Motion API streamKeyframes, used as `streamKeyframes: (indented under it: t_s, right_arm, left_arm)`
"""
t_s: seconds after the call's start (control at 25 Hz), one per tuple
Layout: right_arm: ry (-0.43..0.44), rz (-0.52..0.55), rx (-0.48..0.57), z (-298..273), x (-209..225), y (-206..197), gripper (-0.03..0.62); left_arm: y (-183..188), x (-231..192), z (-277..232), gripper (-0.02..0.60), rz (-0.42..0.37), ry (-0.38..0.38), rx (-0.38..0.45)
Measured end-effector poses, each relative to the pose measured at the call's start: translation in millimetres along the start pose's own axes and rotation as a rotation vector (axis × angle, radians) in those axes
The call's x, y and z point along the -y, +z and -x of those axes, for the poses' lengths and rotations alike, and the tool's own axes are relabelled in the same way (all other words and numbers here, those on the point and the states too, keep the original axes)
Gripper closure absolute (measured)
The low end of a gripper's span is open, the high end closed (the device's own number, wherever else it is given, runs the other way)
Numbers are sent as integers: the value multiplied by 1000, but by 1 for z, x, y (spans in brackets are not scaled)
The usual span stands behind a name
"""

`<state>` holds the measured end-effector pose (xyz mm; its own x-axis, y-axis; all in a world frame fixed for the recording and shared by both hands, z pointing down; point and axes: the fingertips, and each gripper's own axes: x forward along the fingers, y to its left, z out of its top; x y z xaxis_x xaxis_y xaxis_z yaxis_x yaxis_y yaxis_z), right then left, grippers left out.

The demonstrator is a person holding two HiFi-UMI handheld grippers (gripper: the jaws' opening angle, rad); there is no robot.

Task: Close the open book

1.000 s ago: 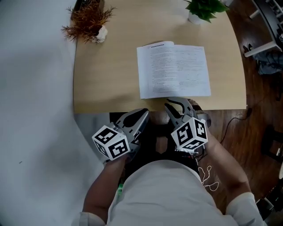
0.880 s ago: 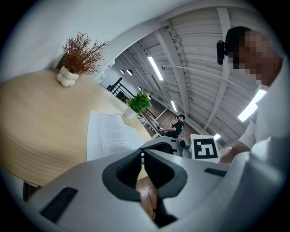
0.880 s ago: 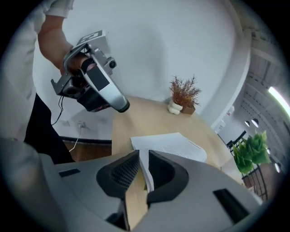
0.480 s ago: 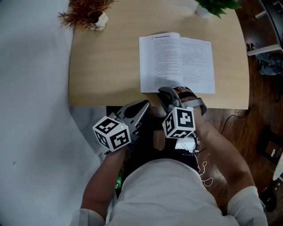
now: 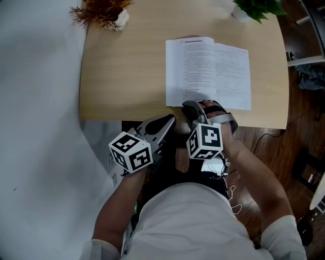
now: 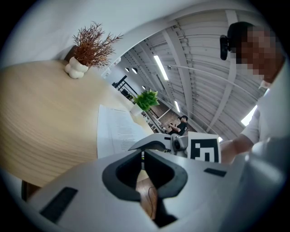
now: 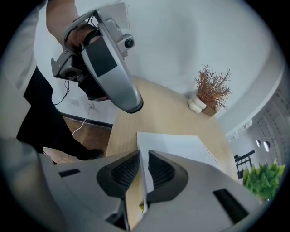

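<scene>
The open book (image 5: 208, 71) lies flat on the wooden table (image 5: 127, 76), white pages up, its near edge close to the table's front edge. My right gripper (image 5: 190, 107) is tipped down at that near edge. In the right gripper view the book's (image 7: 181, 147) page edge runs between the pads and fills the narrow gap at the right gripper's (image 7: 142, 161) tips. My left gripper (image 5: 170, 121) hovers just in front of the table's edge, left of the right one, shut and empty. The left gripper view shows the left gripper (image 6: 142, 156) with its jaws together and the book (image 6: 115, 131) beyond.
A dried brown plant in a white pot (image 5: 104, 12) stands at the table's far left. A green potted plant (image 5: 254, 7) stands at the far right. Dark wooden floor (image 5: 299, 127) lies right of the table. The person's body fills the bottom of the head view.
My right gripper has moved forward and down and rolled over; its tips, short of the book before, now sit on the book's near edge. The left gripper has hardly moved.
</scene>
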<state>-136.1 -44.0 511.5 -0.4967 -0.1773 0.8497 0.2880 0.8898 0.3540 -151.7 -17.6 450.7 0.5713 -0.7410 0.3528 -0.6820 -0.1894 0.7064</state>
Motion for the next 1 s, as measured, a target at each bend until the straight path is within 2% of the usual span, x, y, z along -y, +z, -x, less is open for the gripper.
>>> streamKeyframes:
  t_s: [0.44, 0.52, 0.6, 1.0]
  right_arm:
    - [-38, -42, -9, -1, 11, 0, 551]
    - [-43, -55, -3, 0, 12, 1, 553]
    - [-46, -68, 3, 2, 13, 2, 591]
    - [-41, -160, 55, 7, 12, 7, 591]
  left_arm:
    - [3, -4, -1, 583, 2, -13, -1]
    - [3, -5, -1, 584, 3, -14, -1]
    - [4, -4, -2, 583, 5, -17, -1]
    - [3, -9, -6, 584, 29, -15, 2]
